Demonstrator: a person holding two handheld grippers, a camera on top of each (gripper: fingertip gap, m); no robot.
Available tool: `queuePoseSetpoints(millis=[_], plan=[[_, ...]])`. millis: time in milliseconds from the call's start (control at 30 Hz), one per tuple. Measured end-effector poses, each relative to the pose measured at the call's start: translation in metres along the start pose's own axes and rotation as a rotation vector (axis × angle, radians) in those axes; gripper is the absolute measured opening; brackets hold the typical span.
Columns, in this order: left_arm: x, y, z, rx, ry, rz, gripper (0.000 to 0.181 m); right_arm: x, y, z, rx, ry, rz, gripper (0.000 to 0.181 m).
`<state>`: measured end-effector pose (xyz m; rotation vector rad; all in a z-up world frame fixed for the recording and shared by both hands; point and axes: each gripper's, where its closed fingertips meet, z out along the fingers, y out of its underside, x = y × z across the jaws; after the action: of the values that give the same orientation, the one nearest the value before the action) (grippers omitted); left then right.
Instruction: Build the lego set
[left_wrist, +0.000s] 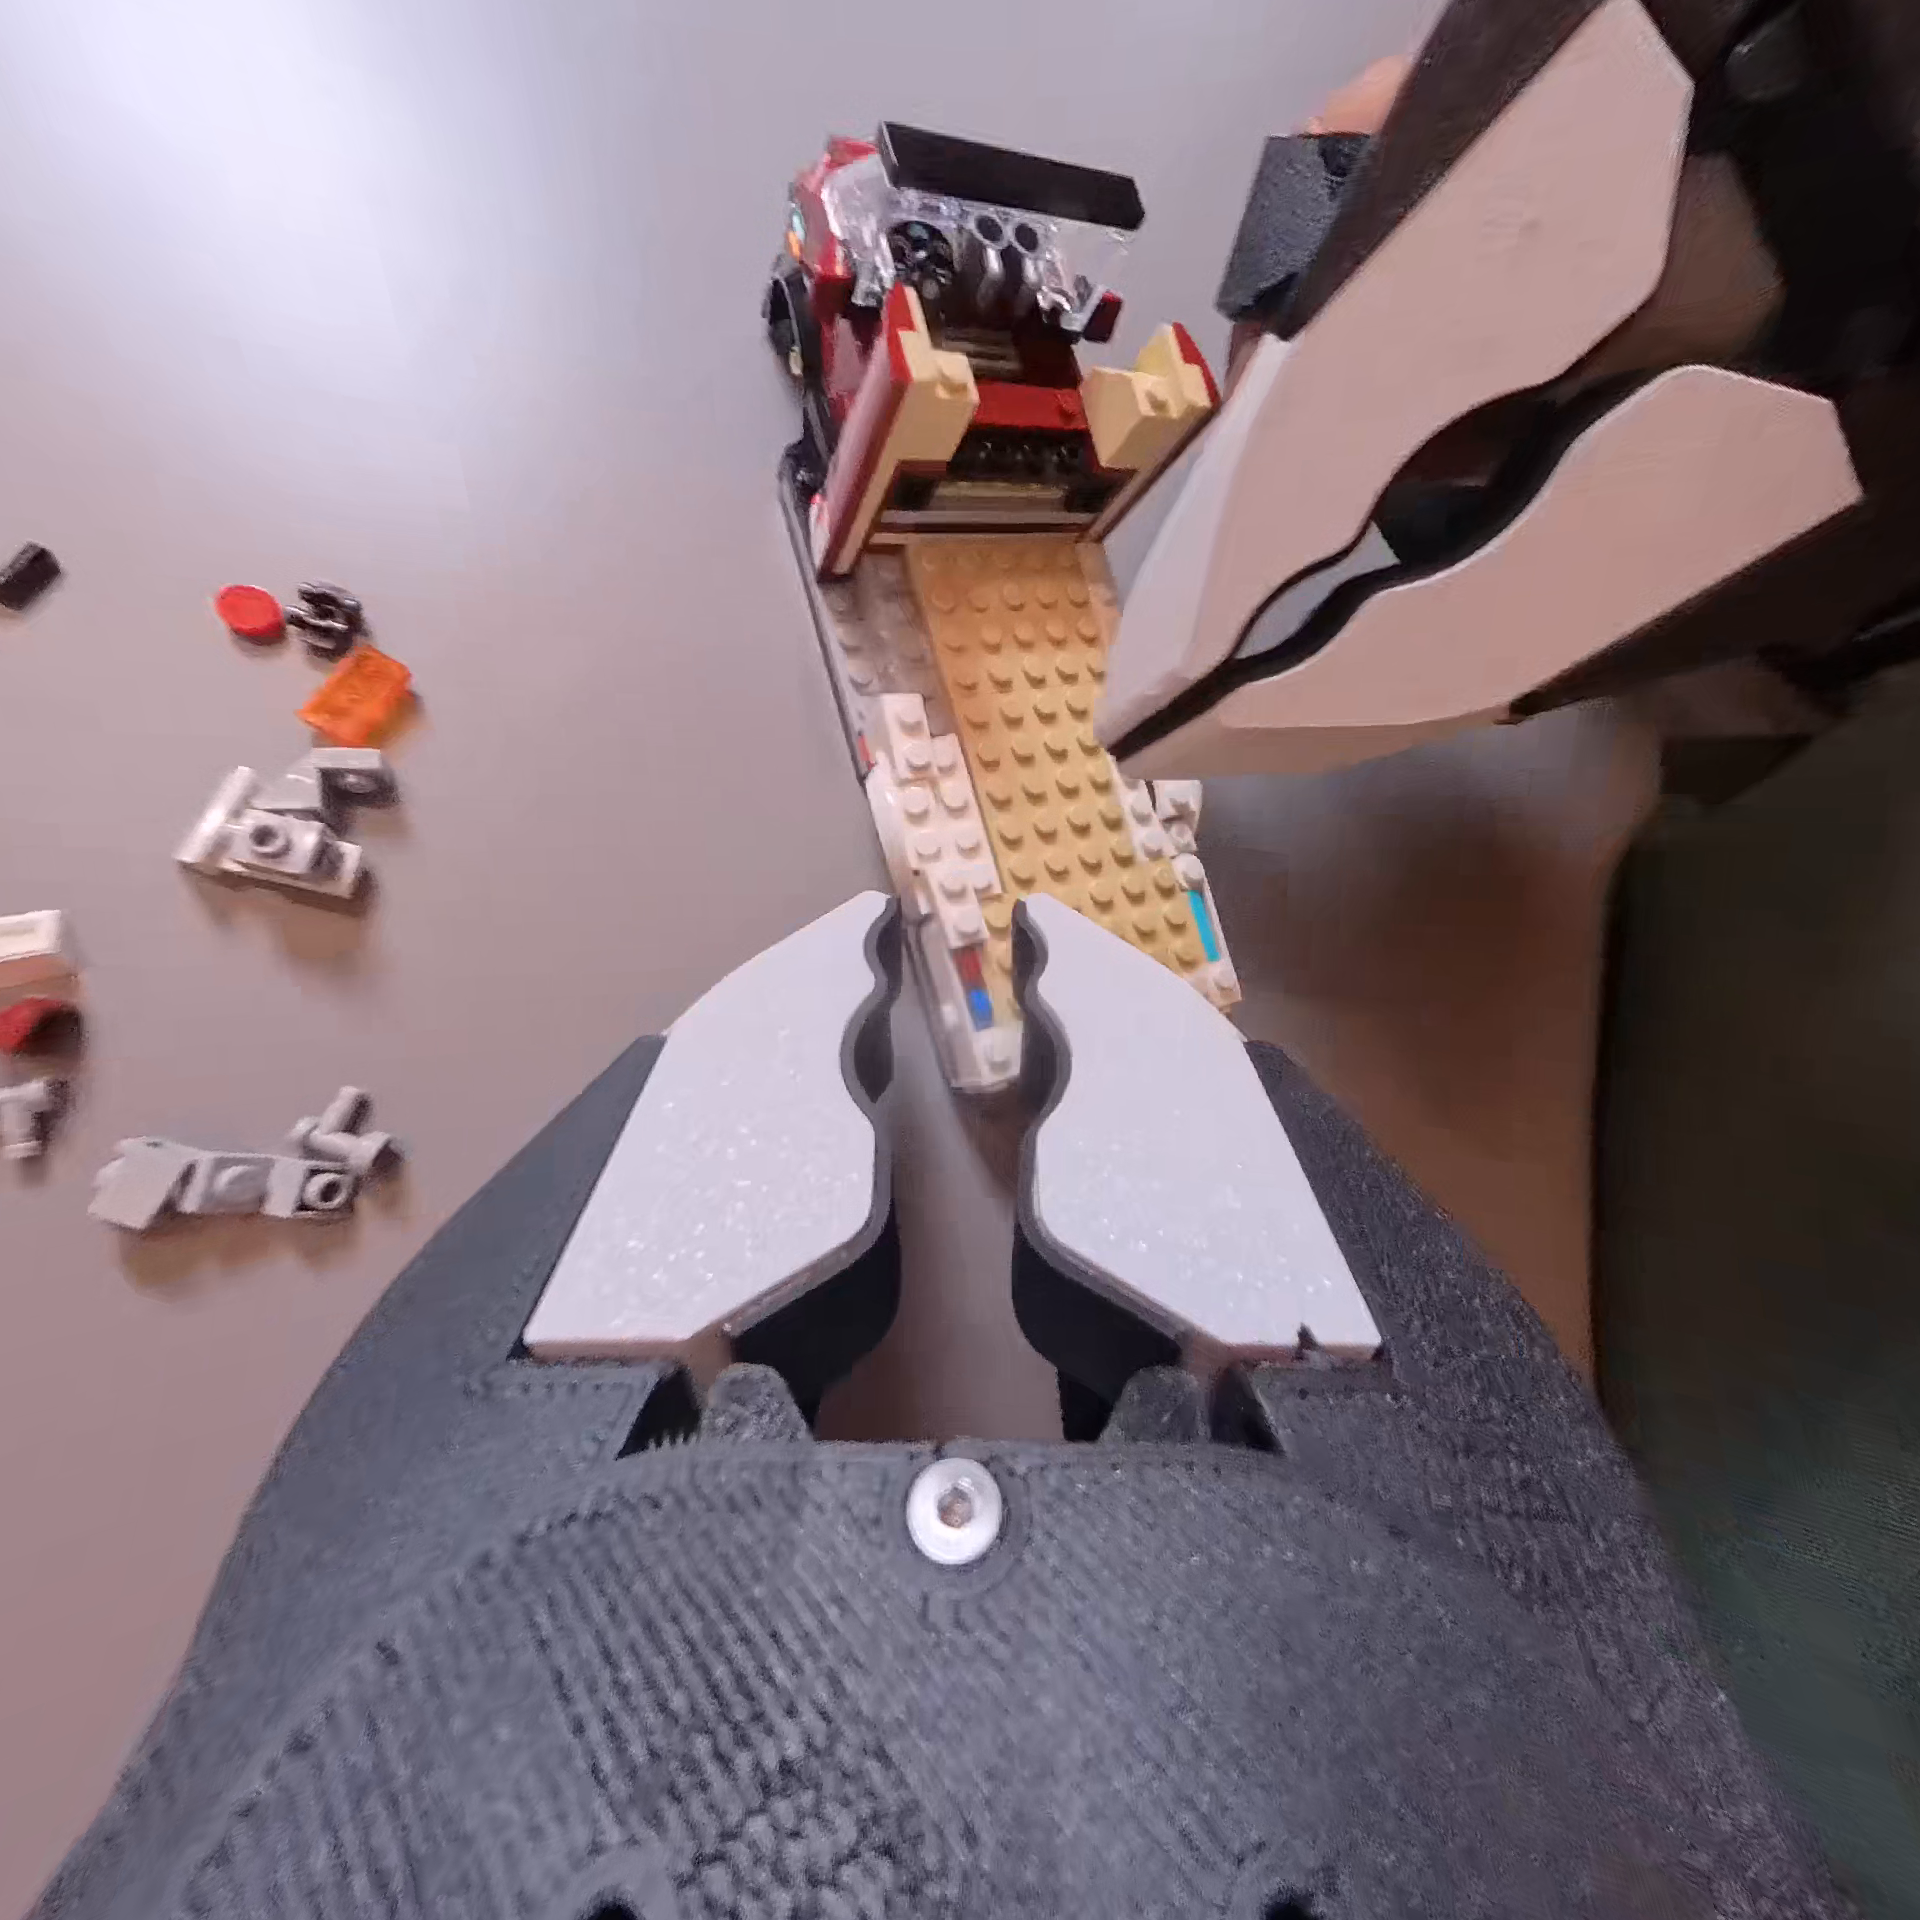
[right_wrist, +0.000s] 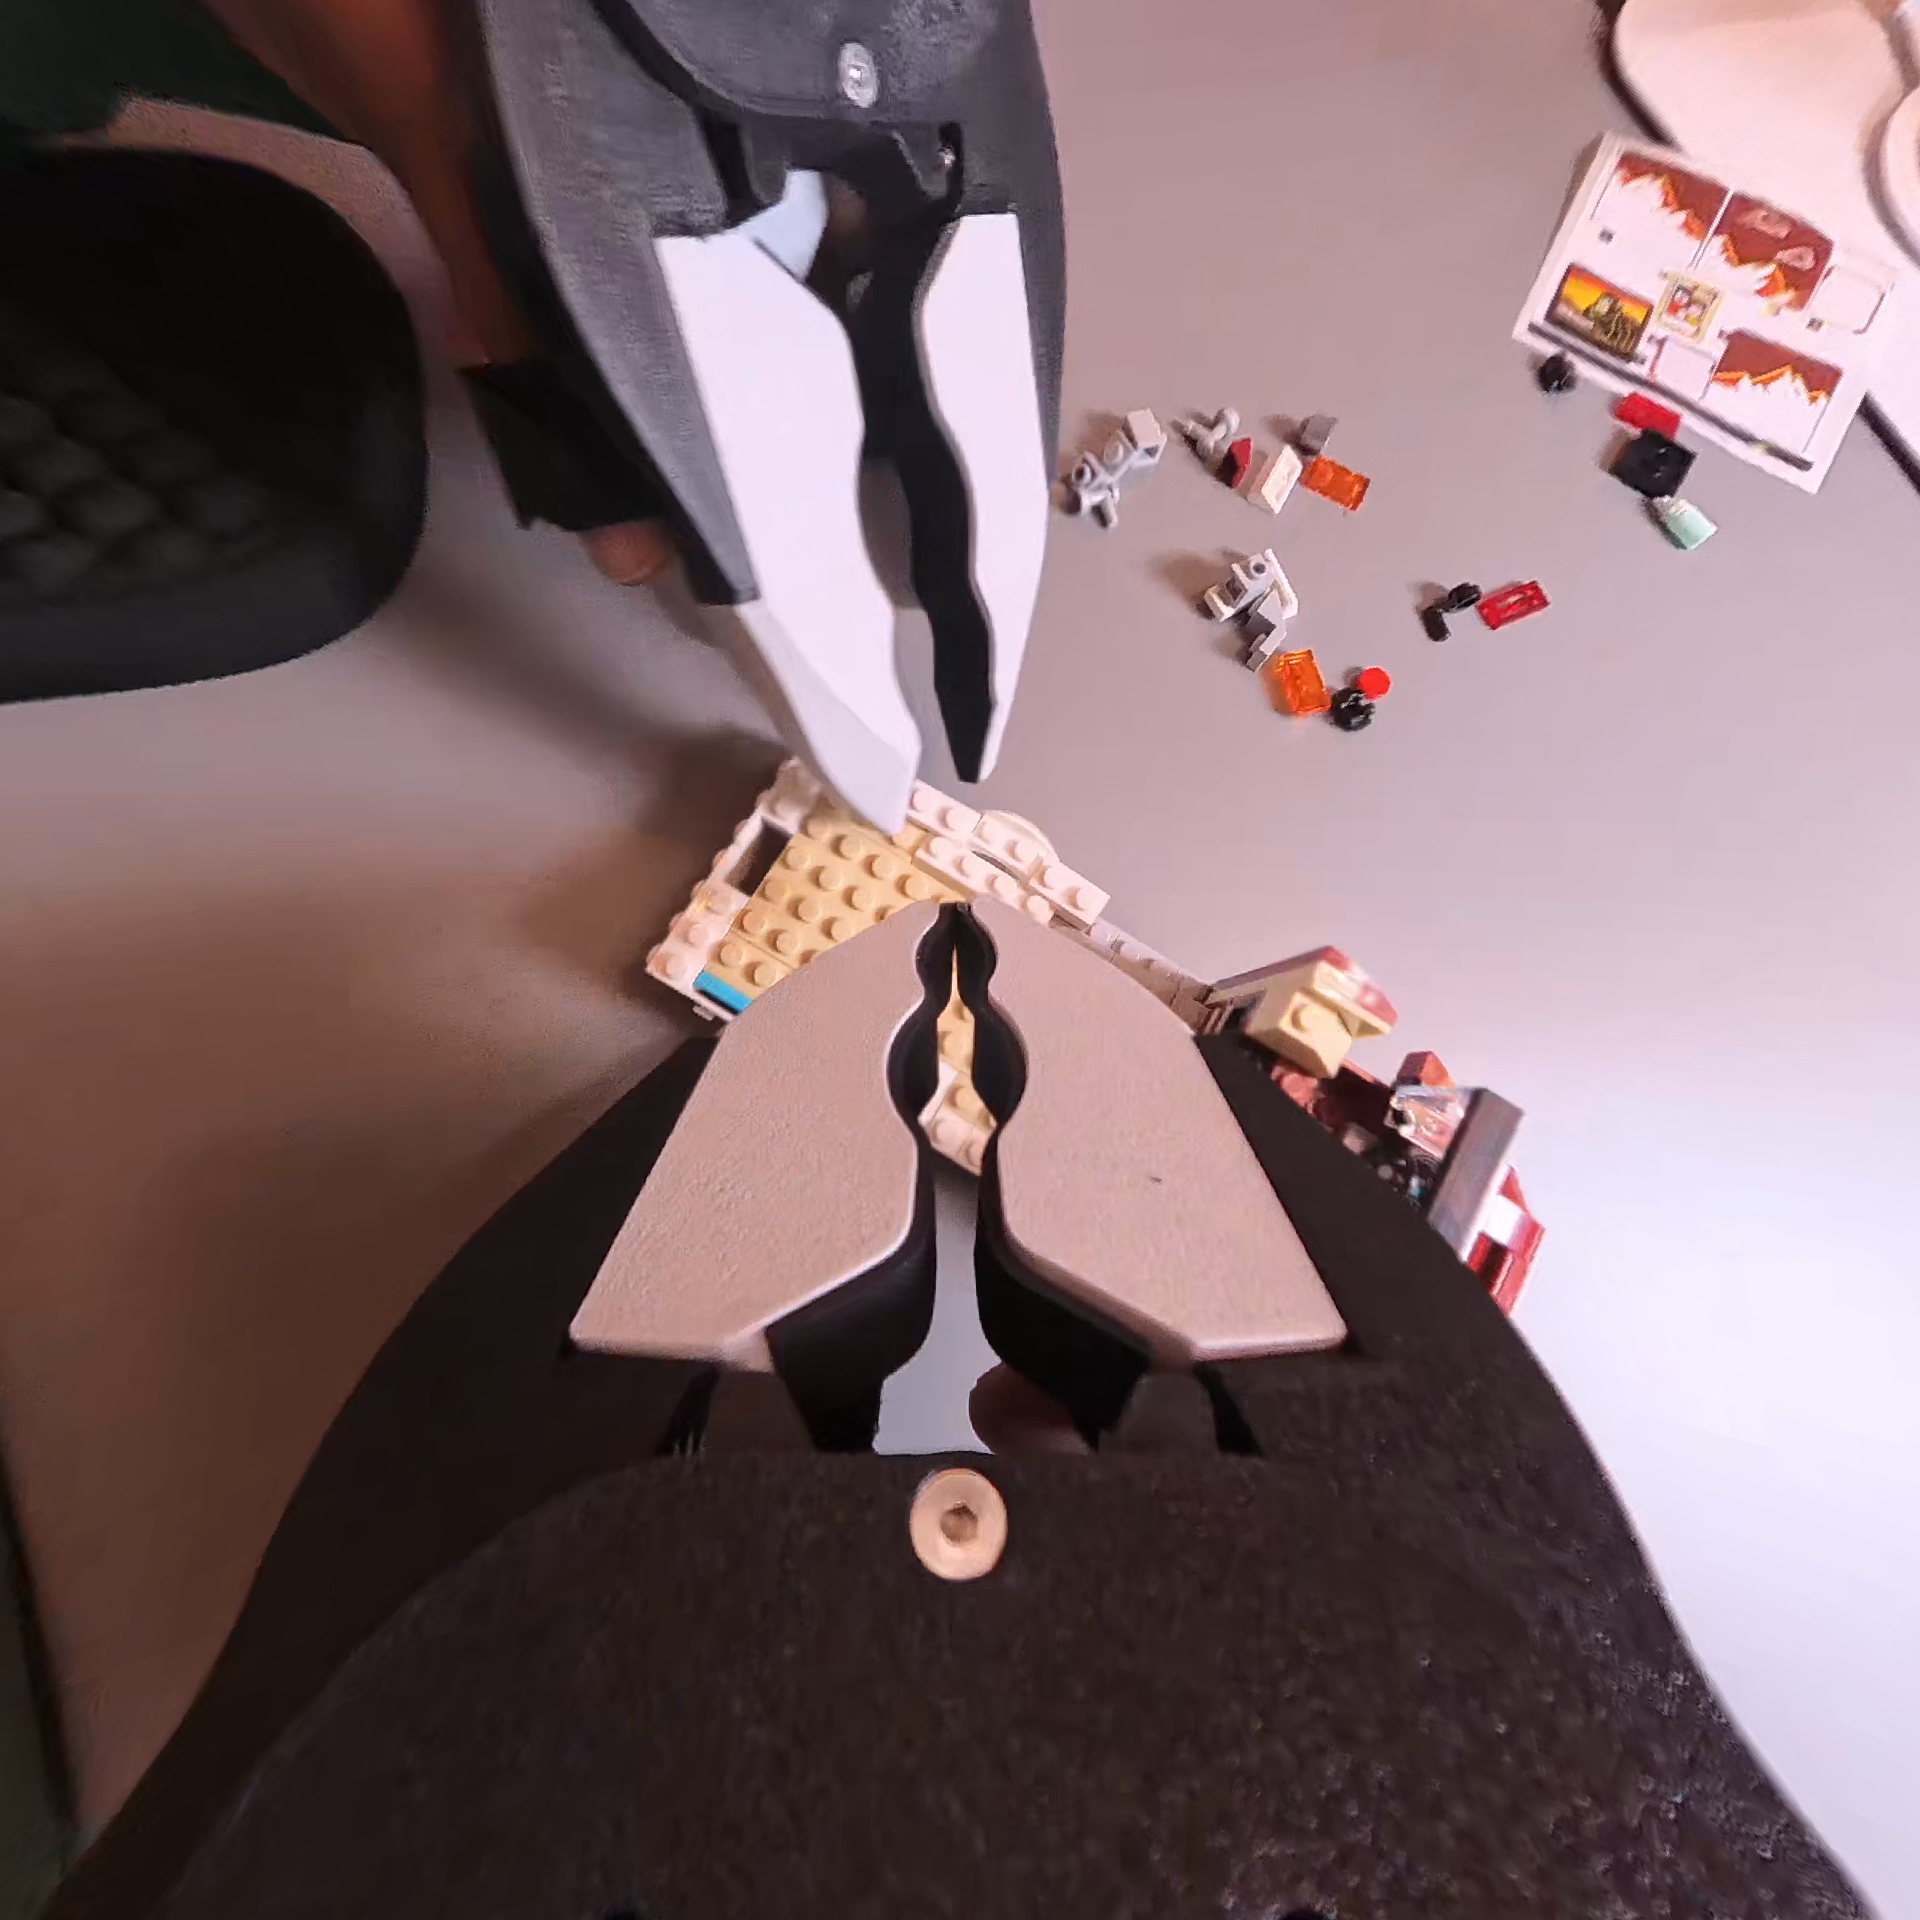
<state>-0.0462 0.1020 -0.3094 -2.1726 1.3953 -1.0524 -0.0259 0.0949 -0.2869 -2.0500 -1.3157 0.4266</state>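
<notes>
Left wrist view: left gripper (left_wrist: 956, 914), jaws parted around the truck bed (left_wrist: 1023, 717), should steady it while the right gripper (left_wrist: 1117, 743), jaws nearly closed and empty, presses down squarely.

- The right gripper (right_wrist: 958, 914) hides the middle of the lego model (right_wrist: 831, 914).
- Loose pieces (left_wrist: 31, 997) are cut by the left edge.
- The sticker sheet (right_wrist: 1704, 312) is blurred.

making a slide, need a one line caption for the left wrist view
Open left hand-held gripper at the tan studded lego baseplate, shut right hand-held gripper alongside.
</notes>
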Motion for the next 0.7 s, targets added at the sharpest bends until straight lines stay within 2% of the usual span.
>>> queuePoseSetpoints(millis=[133, 233, 467, 700], plan=[[0.009, 0.011, 0.005, 0.025, 0.050, 0.023, 0.034, 0.002, 0.003, 0.010, -0.097, 0.040, -0.013, 0.000], [0.018, 0.014, 0.006, 0.030, 0.057, 0.066, 0.028, 0.001, 0.005, 0.010, -0.139, 0.051, 0.005, 0.000], [0.045, 0.025, 0.008, 0.019, 0.092, 0.167, 0.030, -0.009, 0.019, 0.011, -0.185, 0.052, 0.054, 0.000], [0.046, 0.026, 0.012, 0.037, 0.095, 0.176, 0.028, -0.012, 0.018, 0.014, -0.183, 0.043, 0.060, 0.000]])
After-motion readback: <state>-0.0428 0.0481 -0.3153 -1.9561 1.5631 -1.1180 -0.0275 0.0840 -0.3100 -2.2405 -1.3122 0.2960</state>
